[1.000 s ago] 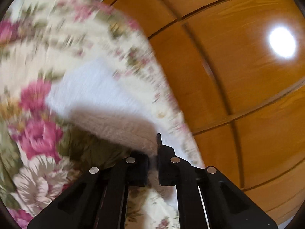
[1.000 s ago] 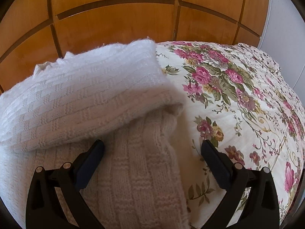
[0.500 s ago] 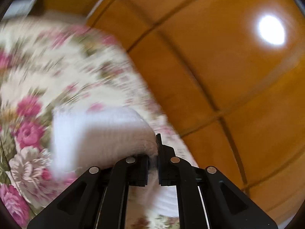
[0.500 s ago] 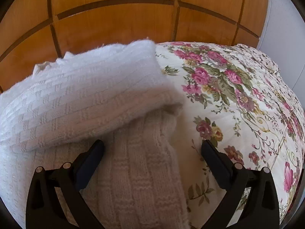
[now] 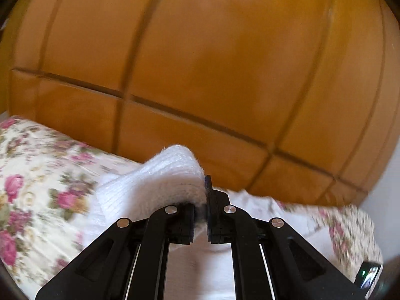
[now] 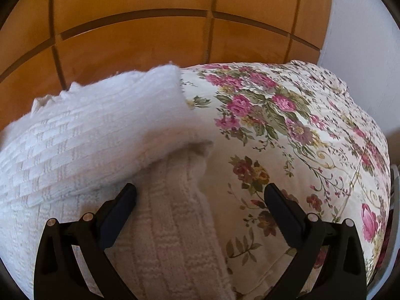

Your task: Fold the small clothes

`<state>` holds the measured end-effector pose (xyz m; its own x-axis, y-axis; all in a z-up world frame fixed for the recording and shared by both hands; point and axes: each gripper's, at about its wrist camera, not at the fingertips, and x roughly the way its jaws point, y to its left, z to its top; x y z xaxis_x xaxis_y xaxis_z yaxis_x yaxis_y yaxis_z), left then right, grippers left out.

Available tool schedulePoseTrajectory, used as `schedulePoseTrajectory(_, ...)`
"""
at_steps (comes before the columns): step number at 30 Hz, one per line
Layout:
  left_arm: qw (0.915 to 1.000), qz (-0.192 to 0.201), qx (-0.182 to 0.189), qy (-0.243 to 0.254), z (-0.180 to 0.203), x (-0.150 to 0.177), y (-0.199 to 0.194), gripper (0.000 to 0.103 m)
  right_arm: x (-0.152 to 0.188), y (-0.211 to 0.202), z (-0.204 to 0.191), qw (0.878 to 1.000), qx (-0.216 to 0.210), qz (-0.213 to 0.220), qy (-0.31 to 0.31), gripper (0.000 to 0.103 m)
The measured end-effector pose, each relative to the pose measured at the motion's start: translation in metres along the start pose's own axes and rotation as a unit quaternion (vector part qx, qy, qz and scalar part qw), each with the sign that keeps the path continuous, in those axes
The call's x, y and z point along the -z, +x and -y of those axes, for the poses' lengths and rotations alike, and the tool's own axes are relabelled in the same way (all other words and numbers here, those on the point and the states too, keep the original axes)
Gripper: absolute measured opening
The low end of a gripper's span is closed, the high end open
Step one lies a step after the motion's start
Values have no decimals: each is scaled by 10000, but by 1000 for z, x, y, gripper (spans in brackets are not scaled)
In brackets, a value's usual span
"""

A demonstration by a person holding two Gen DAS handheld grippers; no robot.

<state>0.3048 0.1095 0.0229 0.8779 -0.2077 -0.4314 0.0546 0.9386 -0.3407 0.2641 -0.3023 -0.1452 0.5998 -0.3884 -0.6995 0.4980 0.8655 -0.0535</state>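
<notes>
The left gripper (image 5: pixel 200 215) is clamped on an edge of the white knit garment (image 6: pixel 82 145), which bunches up above the narrow slit between its jaws. The right gripper (image 6: pixel 200 200) stands with its jaws wide apart and nothing pinched, one finger over the garment's lower ribbed layer, the other over the floral bedspread (image 6: pixel 287 130). The garment lies on the bedspread with one layer already turned over another; its free corner points toward the wooden panelled wall (image 6: pixel 150 40). The step in hand appears to be carrying the gripped edge across to form the next fold. Carry the edge low and level, align it with the opposite edge, and release only once the layer lies flat. Use the right gripper to pin the lower layer if the knit drags. The bedspread is soft and slightly rumpled, so the knit may creep. The wooden panelled wall rises directly behind the bedspread; a pale wall (image 6: pixel 362 25) adjoins it.
</notes>
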Motion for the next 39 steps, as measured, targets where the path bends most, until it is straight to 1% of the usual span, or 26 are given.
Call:
schedulePoseTrajectory(3,9988,-322,106,347,37,18,20,5,0,0,5,9999,-47,-33,135,101)
schedulePoseTrajectory(5,9973,-491,138,524,54,30,28,6,0,1,6,9998,-73,-55,168,101)
schedulePoseTrajectory(9,9922,-821,250,902,92,54,47,6,0,0,5,9998,-52,-38,179,101)
schedulePoseTrajectory(11,9877,-941,310,1207,116,65,56,5,1,0,6,9998,-63,-36,199,101)
schedulePoseTrajectory(14,9795,-1124,305,1642,144,82,69,5,0,2,8,9996,-103,-60,237,101)
schedulePoseTrajectory(16,9718,-1320,357,1920,160,97,77,5,0,2,9,9996,-126,-63,264,101)
schedulePoseTrajectory(20,9613,-1619,354,2201,178,123,90,7,0,3,9,9995,-139,-83,287,101)
schedulePoseTrajectory(22,9589,-1750,426,2192,181,129,92,21,0,3,9,9994,-143,-86,292,101)
schedulePoseTrajectory(23,9588,-1775,587,2138,181,131,89,39,0,4,9,9994,-146,-87,293,101)
schedulePoseTrajectory(24,9585,-1774,807,2081,181,132,85,60,0,4,10,9994,-151,-86,300,101)
schedulePoseTrajectory(25,9576,-1764,996,2047,181,132,79,68,0,4,10,9994,-152,-86,303,101)
schedulePoseTrajectory(26,9559,-1742,1178,2049,182,133,73,74,0,4,10,9994,-149,-89,301,101)
schedulePoseTrajectory(28,9513,-1715,1310,2200,184,137,62,74,0,3,10,9994,-150,-83,299,101)
schedulePoseTrajectory(30,9494,-1664,1413,2259,180,140,53,74,0,4,11,9994,-163,-86,307,101)
schedulePoseTrajectory(32,9517,-1592,1516,2145,167,140,42,74,0,3,11,9993,-165,-80,317,101)
schedulePoseTrajectory(33,9548,-1531,1525,2042,158,140,36,74,0,3,11,9993,-169,-78,325,101)
schedulePoseTrajectory(34,9609,-1422,1476,1860,143,137,28,74,0,4,11,9993,-169,-79,331,101)
schedulePoseTrajectory(35,9645,-1361,1449,1740,135,135,25,74,0,4,11,9993,-168,-80,332,101)
schedulePoseTrajectory(36,9720,-1240,1349,1472,116,130,19,74,0,3,11,9993,-159,-75,327,101)
schedulePoseTrajectory(38,9822,-1054,1103,1097,90,123,12,74,0,3,10,9994,-137,-63,311,101)
schedulePoseTrajectory(39,9892,-870,843,826,71,118,8,74,0,2,10,9994,-130,-43,304,101)
